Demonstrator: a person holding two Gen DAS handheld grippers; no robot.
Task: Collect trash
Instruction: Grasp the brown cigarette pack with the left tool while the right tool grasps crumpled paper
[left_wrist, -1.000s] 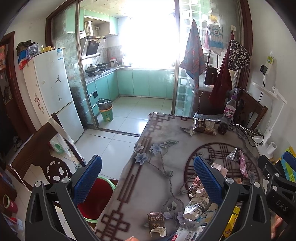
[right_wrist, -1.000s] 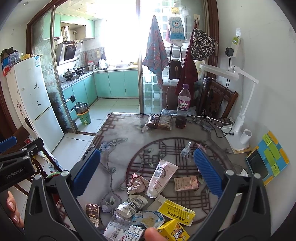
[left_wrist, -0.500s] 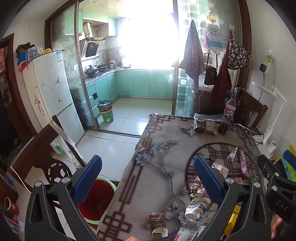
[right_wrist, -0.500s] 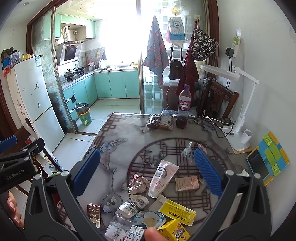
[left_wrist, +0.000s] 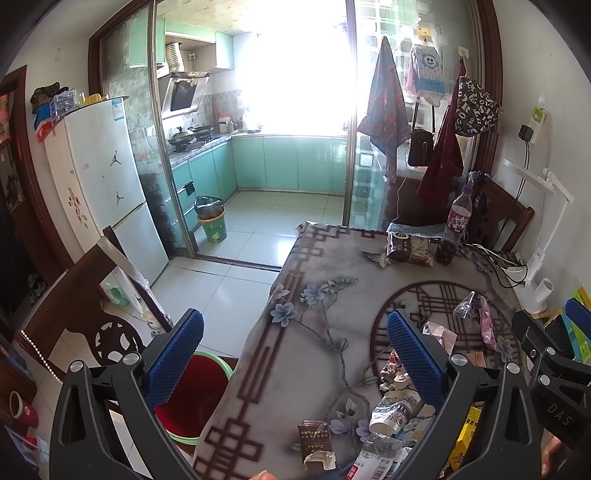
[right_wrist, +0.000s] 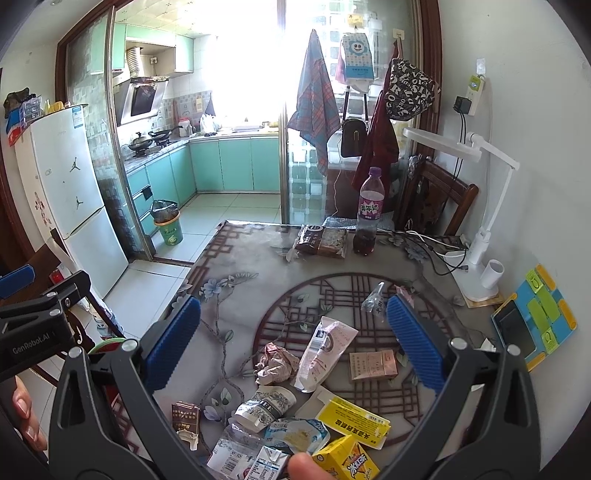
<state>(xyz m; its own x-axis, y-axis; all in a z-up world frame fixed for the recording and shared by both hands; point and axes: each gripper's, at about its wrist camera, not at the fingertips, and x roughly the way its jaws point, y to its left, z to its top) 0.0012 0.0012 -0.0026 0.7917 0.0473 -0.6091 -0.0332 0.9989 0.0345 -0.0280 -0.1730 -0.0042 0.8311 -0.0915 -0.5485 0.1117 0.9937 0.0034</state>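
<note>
Trash lies on the patterned table (right_wrist: 236, 295): a crumpled paper (right_wrist: 277, 363), a white pouch (right_wrist: 327, 350), a tan cigarette box (right_wrist: 373, 365), a flattened yellow box (right_wrist: 352, 419), a crushed paper cup (right_wrist: 264, 404) and a brown pack (right_wrist: 185, 417). My right gripper (right_wrist: 293, 310) hovers open above this pile, holding nothing. My left gripper (left_wrist: 293, 325) is open too, over the table's left edge. A red bin with a green rim (left_wrist: 188, 395) stands on the floor below its left finger. The brown pack (left_wrist: 314, 446) lies at the near edge.
A purple-capped bottle (right_wrist: 369, 210) and a dark snack pack (right_wrist: 323, 242) stand at the table's far side. A white desk lamp (right_wrist: 480, 251), cables and a phone on a coloured stand (right_wrist: 532, 321) fill the right. A wooden chair (left_wrist: 74, 314) stands left of the bin.
Both views have drifted only slightly. Both grippers stay open and nothing on the table has moved.
</note>
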